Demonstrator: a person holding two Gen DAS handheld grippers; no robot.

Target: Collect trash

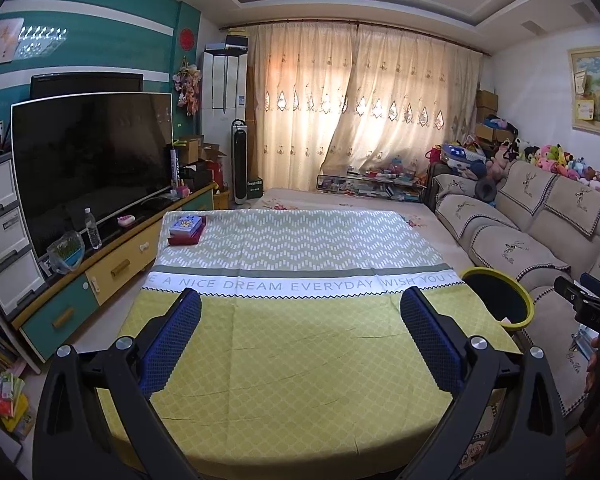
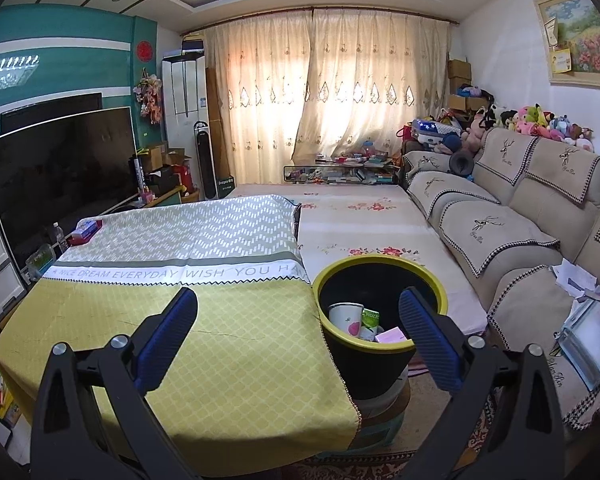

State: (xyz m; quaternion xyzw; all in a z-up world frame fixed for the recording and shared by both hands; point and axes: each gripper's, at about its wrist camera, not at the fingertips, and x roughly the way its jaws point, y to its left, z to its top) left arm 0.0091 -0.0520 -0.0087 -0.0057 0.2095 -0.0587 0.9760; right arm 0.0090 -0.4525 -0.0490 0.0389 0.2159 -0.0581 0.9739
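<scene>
My left gripper (image 1: 300, 336) and right gripper (image 2: 298, 334) hang released and empty. Trash, a paper cup (image 2: 345, 317) among it, sits in the bin (image 2: 380, 264) at my two o'clock. Collection looks finished; next I'd scan the tablecloth (image 1: 300, 360) for leftovers.

Backlit curtains (image 1: 360, 104) glow brightly; fisheye edges bend and darken.

Both cams sit just behind their fingers, above the near end of the table (image 1: 300, 352), facing the curtains (image 1: 360, 100). Left cam is centred on the table; right cam sits further right, close over the bin (image 2: 380, 276). Shared: table, TV (image 1: 92, 160), sofa (image 1: 540, 216), bin.
</scene>
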